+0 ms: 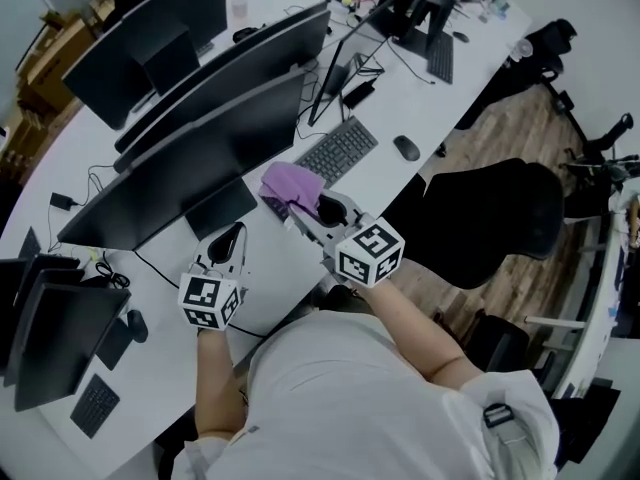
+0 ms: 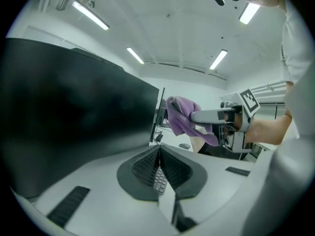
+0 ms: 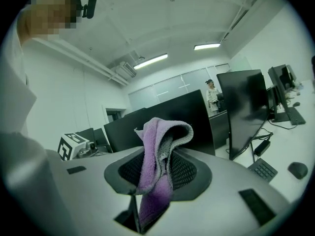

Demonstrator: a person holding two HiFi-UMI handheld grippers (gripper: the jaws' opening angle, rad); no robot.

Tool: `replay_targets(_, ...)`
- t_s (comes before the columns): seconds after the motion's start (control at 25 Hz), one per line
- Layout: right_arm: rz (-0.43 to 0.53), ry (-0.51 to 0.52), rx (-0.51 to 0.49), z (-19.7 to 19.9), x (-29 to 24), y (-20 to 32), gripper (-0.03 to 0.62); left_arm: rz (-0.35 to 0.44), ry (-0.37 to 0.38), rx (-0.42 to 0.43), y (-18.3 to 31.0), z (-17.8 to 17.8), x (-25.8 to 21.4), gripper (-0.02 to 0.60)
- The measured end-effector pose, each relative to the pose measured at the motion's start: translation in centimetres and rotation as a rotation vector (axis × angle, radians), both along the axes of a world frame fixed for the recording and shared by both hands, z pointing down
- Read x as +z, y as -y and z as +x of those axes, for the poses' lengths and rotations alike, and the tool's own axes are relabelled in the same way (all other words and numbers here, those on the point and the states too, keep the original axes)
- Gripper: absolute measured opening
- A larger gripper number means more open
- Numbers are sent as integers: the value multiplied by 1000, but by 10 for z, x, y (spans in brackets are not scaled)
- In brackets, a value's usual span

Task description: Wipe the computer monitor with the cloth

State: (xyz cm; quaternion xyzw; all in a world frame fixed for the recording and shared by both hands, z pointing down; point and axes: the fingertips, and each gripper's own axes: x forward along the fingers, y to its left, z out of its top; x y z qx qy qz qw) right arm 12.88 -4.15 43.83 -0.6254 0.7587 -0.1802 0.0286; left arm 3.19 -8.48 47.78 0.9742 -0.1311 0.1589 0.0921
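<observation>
White desk (image 1: pixel 425 103), black chair (image 1: pixel 500 218), wooden floor (image 1: pixel 520 128), ceiling strip lights (image 2: pixel 91 14).

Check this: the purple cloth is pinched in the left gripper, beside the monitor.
Wrong gripper. The purple cloth is pinched in the right gripper, beside the monitor; the right gripper view shows it between those jaws. The left gripper is shut on nothing.

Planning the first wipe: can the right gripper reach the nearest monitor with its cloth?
Probably yes: the right gripper, shut on the purple cloth, hangs beside the monitor, nothing between them.
</observation>
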Motion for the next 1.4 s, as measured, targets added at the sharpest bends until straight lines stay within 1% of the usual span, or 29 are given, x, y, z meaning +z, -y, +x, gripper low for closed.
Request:
replay_targets(0.16, -29, -73, 25, 9, 12, -18, 129, -7, 0, 11, -4, 3, 2, 2)
replay_targets(0.36, -61, -95, 50, 18, 24, -37, 129, -4, -7, 32, -10, 7, 1, 2)
replay_targets(0.52, -72, -131, 59, 20, 29, -49, 129, 1, -7, 48, -16, 8, 1, 0)
replay_targets(0.96, -59, -206, 54, 18, 23, -63, 129, 14, -26, 71, -27, 10, -3, 2)
replay_targets(1.4, -60, -233, 44, 17, 24, -68, 129, 19, -21, 72, -33, 10, -3, 0)
